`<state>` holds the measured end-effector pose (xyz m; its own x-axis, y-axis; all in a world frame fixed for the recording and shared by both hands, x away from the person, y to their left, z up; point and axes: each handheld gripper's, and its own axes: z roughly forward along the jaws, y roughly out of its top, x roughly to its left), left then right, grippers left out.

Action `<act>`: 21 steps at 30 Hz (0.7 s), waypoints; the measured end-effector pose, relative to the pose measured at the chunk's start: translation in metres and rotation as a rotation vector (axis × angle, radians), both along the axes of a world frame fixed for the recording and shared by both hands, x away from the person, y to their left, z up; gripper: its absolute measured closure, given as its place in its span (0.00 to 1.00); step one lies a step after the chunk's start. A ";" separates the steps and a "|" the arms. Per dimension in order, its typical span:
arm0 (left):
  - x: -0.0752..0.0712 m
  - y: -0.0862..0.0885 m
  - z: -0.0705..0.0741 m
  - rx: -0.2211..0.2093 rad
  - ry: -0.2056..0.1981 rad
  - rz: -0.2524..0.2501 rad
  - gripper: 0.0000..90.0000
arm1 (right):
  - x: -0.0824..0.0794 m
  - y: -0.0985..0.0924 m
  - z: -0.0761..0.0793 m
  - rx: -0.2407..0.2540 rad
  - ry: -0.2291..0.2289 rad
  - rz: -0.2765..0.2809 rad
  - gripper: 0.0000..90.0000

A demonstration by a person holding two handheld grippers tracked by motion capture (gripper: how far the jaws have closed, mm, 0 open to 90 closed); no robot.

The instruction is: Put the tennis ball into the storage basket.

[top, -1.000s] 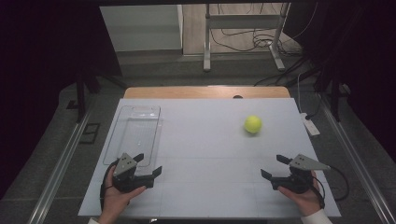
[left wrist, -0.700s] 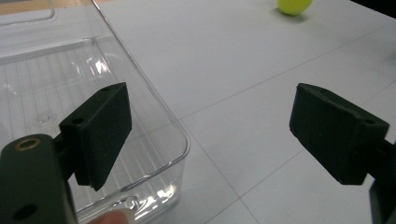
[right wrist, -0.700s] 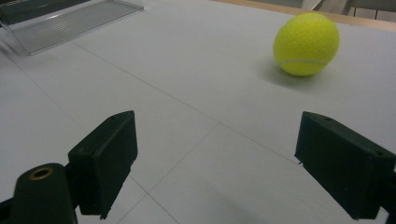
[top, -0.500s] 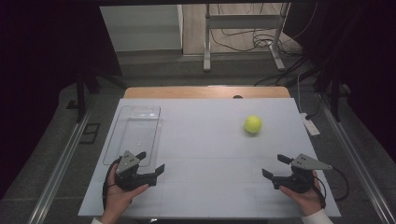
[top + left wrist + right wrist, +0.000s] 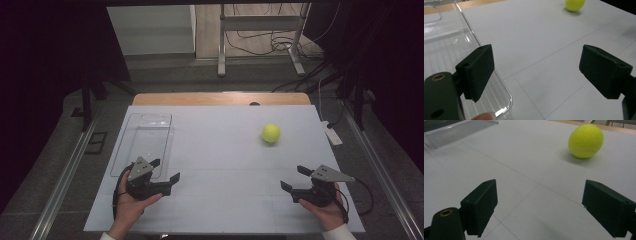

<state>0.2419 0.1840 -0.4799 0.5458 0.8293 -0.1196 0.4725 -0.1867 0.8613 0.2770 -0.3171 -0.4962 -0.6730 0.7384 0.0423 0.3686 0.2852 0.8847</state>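
A yellow-green tennis ball [image 5: 270,133] rests on the white table [image 5: 220,150] right of centre; it also appears as the ball [image 5: 585,140] ahead of the right jaws and the ball [image 5: 574,4] far off in the left gripper view. A clear plastic tray [image 5: 145,142] lies on the left side, empty, and its near corner, the tray [image 5: 446,52], runs under the left jaw. My left gripper [image 5: 164,170] is held open at the tray's near right corner. My right gripper [image 5: 294,178] is held open near the front right, a good way short of the ball.
A white power strip [image 5: 331,133] lies off the table's right edge. A wooden strip [image 5: 220,98] borders the far edge. Metal stand legs and cables [image 5: 260,45] sit on the floor beyond. Rails run along both sides of the table.
Both grippers have crept slightly forward and inward on the table. The ball and tray have not moved.
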 end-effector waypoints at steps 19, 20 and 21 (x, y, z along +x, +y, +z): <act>0.009 -0.003 0.016 0.008 -0.007 -0.022 0.16 | 0.000 0.000 -0.001 -0.004 -0.001 0.000 0.15; 0.009 -0.003 0.016 0.008 -0.009 -0.023 0.16 | 0.000 0.000 0.000 -0.003 -0.001 0.000 0.15; 0.009 -0.003 0.016 0.008 -0.009 -0.023 0.16 | 0.000 0.000 0.000 -0.003 -0.001 0.000 0.15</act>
